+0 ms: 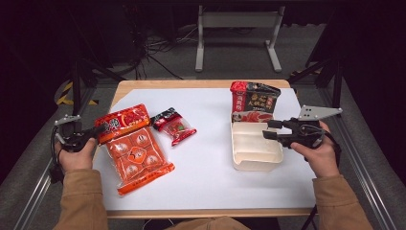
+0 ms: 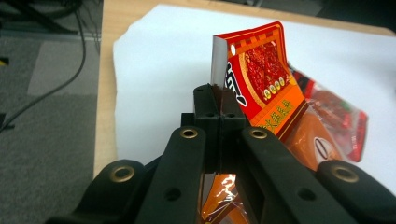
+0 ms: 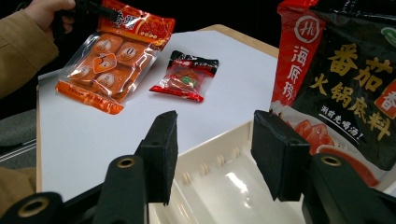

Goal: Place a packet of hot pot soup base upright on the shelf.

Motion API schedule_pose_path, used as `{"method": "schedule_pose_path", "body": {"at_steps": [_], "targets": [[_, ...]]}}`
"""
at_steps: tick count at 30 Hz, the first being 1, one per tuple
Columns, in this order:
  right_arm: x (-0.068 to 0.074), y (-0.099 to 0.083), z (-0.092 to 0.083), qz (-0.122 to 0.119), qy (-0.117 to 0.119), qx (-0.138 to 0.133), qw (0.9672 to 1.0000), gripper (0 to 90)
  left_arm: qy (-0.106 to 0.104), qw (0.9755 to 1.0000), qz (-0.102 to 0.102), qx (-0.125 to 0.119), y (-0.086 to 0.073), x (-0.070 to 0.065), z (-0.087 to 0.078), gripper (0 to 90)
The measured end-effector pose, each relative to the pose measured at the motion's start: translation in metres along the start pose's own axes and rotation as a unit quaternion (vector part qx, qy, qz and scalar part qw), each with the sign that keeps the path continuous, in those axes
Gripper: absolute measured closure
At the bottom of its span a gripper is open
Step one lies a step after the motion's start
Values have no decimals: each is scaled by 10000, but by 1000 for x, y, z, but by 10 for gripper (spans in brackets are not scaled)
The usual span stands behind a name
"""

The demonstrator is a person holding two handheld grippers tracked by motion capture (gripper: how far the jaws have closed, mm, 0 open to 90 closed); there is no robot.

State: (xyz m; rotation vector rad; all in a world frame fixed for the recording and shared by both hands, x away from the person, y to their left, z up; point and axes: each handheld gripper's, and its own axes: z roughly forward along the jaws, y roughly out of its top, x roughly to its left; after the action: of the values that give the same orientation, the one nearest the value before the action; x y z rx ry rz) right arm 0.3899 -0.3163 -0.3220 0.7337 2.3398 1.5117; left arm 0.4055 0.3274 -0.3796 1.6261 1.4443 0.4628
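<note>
Left gripper (image 2: 219,109) is clamped on the orange packet's (image 1: 135,152) red header, lifting that edge off the table (image 1: 201,191). Right gripper (image 1: 269,130) hovers half-open and empty over the white tray (image 1: 253,160). Risk: the slick film may slip out, dropping the packet.

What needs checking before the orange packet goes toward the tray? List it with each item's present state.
1. Left claw shut on the orange packet at its top edge: ok.
2. Packet fully clear of the table: not ok; its lower end seems to rest on the white sheet.
3. White tray empty and open: ok.
4. Right claw open and holding nothing, hovering at the tray's rim: ok.
5. Path to the tray free: not ok; the small red packet lies between.
6. Dark sauce pouch clear of the tray: cannot tell; it stands at the far rim.
</note>
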Motion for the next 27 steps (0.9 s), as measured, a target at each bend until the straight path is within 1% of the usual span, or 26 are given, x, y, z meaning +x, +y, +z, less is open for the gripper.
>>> {"method": "schedule_pose_path", "body": {"at_steps": [1,3,5,8,9,10,11,16,20,21,23,26,27], "targets": [[0,0,0,1,4,-5,10000,513,-13,10000,40,-76,2,-4,-3,900],[1,1,-1,-3,14,-14,10000,518,-52,9998,106,-132,7,-12,-10,900],[1,1,-1,23,59,-2,10000,529,-23,9995,233,-208,11,-19,-16,900],[2,2,-1,38,72,-6,10000,535,-68,9988,356,-325,16,-30,-24,900],[2,2,-1,38,72,-6,10000,535,-68,9988,356,-325,16,-30,-24,900],[2,2,-1,45,78,-13,10000,537,-116,9981,445,-407,18,-37,-29,900],[2,2,-2,49,71,-19,10000,538,-159,9977,483,-453,19,-40,-32,900],[2,2,-2,67,72,-32,9999,539,-284,9953,692,-618,24,-53,-42,900],[3,3,-3,75,72,-59,9999,539,-420,9917,933,-782,28,-69,-52,900],[3,3,-3,84,78,-68,9999,541,-463,9902,1027,-830,29,-74,-55,900],[4,4,-4,91,84,-93,9999,540,-565,9877,1143,-904,31,-82,-60,900],[5,5,-5,58,81,-109,9999,539,-753,9828,1330,-1037,33,-97,-68,900],[5,5,-5,65,73,-138,9999,534,-753,9828,1330,-1037,33,-97,-68,900]]}}
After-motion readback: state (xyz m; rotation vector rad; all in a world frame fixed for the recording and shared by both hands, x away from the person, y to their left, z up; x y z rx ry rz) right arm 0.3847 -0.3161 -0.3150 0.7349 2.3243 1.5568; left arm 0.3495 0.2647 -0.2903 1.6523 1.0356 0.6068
